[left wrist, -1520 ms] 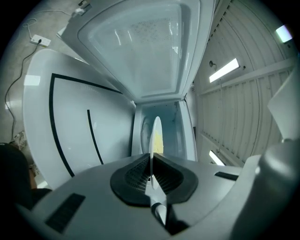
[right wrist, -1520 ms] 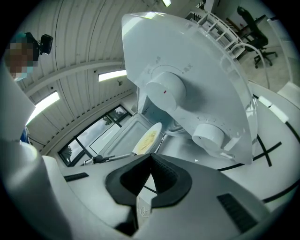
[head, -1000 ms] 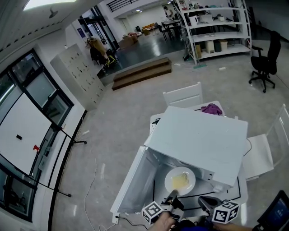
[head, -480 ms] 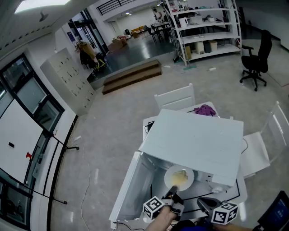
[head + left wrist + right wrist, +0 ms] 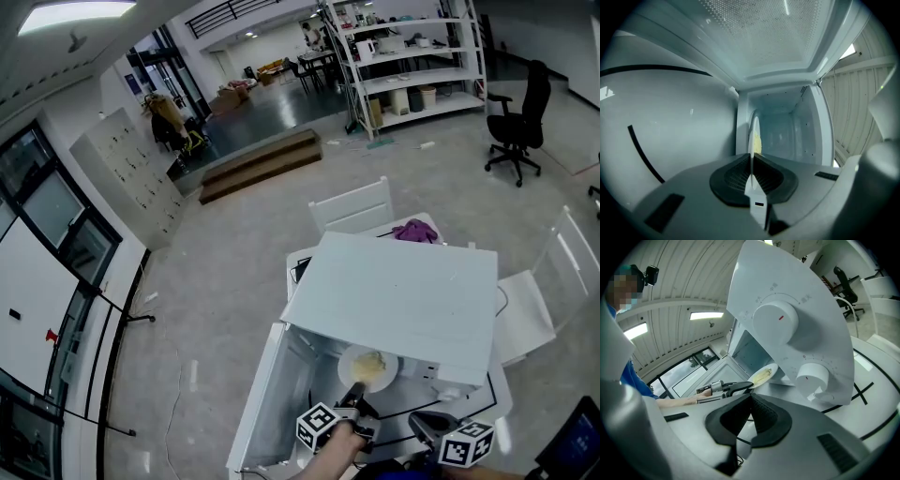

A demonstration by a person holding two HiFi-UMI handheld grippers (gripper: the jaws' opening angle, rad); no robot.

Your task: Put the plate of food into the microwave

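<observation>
Plate of food held at the mouth of an open microwave.

Seen from above, the door (image 5: 267,398) of the white microwave (image 5: 394,295) stood swung open to the left. Just right of the door, the left gripper (image 5: 354,398) had its jaws clamped on the near rim of a white plate (image 5: 367,367). The plate carried pale yellow food (image 5: 369,364) and lay at the front of the oven cavity, its far part tucked under the microwave's top. In the left gripper view the plate appeared edge-on between the jaws, with the cavity's back wall (image 5: 780,129) beyond. Further right, the right gripper (image 5: 427,427) hung low in front of the microwave, jaws pressed together with nothing between them. Its own view faced the control panel's two round dials (image 5: 776,324).
</observation>
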